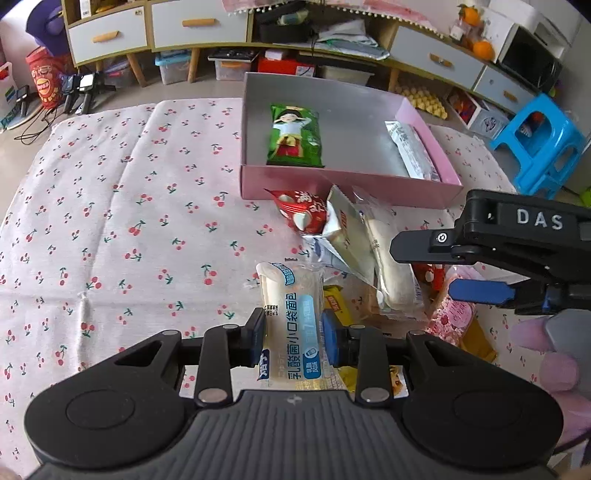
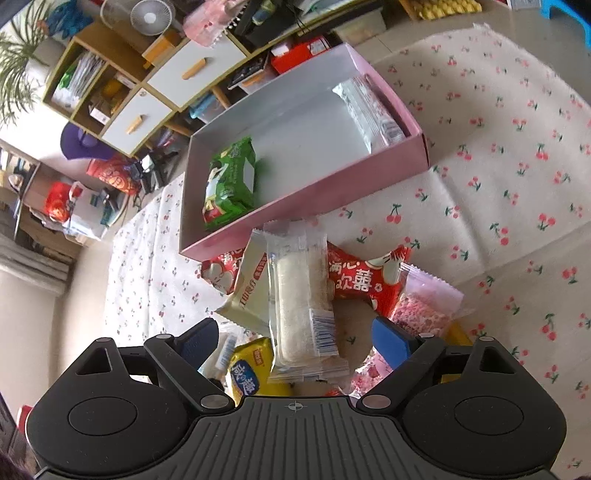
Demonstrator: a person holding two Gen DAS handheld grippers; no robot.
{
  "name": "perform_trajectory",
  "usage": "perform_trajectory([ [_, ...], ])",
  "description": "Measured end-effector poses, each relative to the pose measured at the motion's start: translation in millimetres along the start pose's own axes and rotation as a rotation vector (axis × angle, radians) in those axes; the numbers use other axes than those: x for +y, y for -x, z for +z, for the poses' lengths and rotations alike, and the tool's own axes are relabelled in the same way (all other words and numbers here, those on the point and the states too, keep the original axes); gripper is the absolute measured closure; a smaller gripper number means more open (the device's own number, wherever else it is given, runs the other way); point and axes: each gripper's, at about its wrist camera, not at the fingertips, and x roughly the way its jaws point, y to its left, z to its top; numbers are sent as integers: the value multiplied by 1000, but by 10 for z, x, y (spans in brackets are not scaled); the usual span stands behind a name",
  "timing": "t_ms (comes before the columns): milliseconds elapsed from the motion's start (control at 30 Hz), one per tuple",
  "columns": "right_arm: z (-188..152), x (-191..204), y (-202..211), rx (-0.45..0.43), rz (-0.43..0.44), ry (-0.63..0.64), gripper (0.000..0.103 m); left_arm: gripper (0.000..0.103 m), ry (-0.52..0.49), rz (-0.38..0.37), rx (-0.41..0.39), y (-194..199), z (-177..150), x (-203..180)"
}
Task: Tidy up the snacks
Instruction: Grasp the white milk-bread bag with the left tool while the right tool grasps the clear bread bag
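My left gripper (image 1: 294,338) is shut on a white bread packet with blue print (image 1: 291,314), held above the cherry-print cloth. Ahead stands the pink box (image 1: 332,184), with a green snack pack (image 1: 294,134) and a clear wrapped bar (image 1: 412,151) inside. A snack pile lies in front of the box: a red packet (image 1: 301,210), a cream packet (image 1: 345,236) and a clear roll packet (image 1: 391,266). My right gripper (image 2: 295,339) is open over that pile, its blue pads either side of the clear roll packet (image 2: 301,299); the pads do not press it. It also shows from the side, right gripper (image 1: 443,266).
Other snacks lie in the pile: a yellow packet (image 2: 249,369), a pink speckled packet (image 2: 421,306), a red packet (image 2: 365,280). The pink box (image 2: 295,206) sits close beyond. A cabinet with drawers (image 1: 199,26) and a blue stool (image 1: 539,144) stand past the cloth's edge.
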Motion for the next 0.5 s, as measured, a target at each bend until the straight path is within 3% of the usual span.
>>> perform_trajectory([
  [233,-11,3,-152,17,16,-14,25,74,16,0,-13,33,33,95],
  [433,-27,-15,-269,11,-35,-14,43,74,20,-1,-12,26,44,116],
  [500,-24,-3,-292,3,-44,-4,44,74,20,0,-12,27,44,115],
])
